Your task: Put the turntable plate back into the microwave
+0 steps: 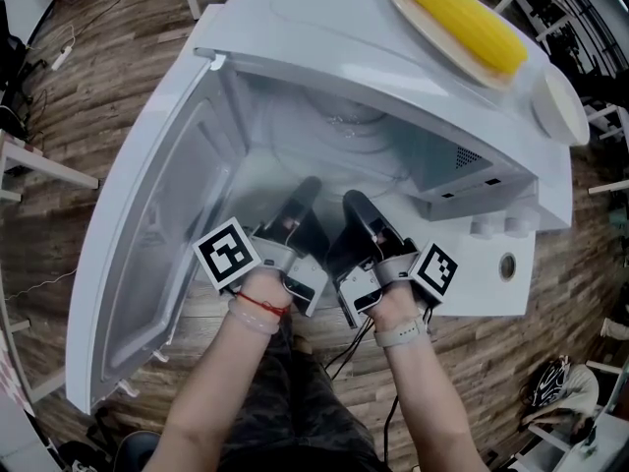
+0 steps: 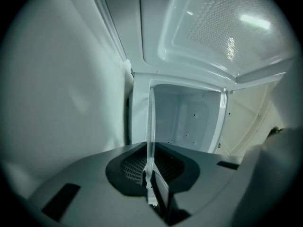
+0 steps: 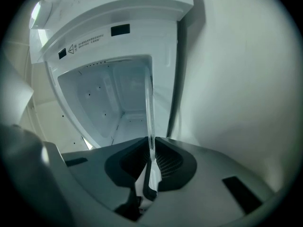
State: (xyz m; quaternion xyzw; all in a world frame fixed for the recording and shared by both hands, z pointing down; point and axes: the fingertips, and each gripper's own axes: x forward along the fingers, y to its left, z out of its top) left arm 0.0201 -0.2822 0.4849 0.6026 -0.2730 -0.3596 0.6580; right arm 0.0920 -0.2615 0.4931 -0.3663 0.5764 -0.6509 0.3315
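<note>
The clear glass turntable plate [image 1: 346, 131] hangs in the mouth of the white microwave [image 1: 324, 37], partly inside the cavity. My left gripper [image 1: 307, 187] and right gripper [image 1: 352, 203] sit side by side at its near rim, each shut on the glass. In the left gripper view the plate [image 2: 152, 122] shows edge-on as a thin clear strip running up from the closed left gripper [image 2: 150, 162] toward the cavity [image 2: 189, 122]. The right gripper view shows the same plate edge [image 3: 149, 108] pinched in the right gripper [image 3: 151, 152], with the cavity floor [image 3: 128, 122] behind.
The microwave door [image 1: 147, 254] stands wide open at the left. On top of the microwave lie a plate with a yellow corn cob [image 1: 462, 16] and a white dish [image 1: 560, 106]. The control panel with knobs [image 1: 491, 229] is right of the opening. Wooden floor surrounds it.
</note>
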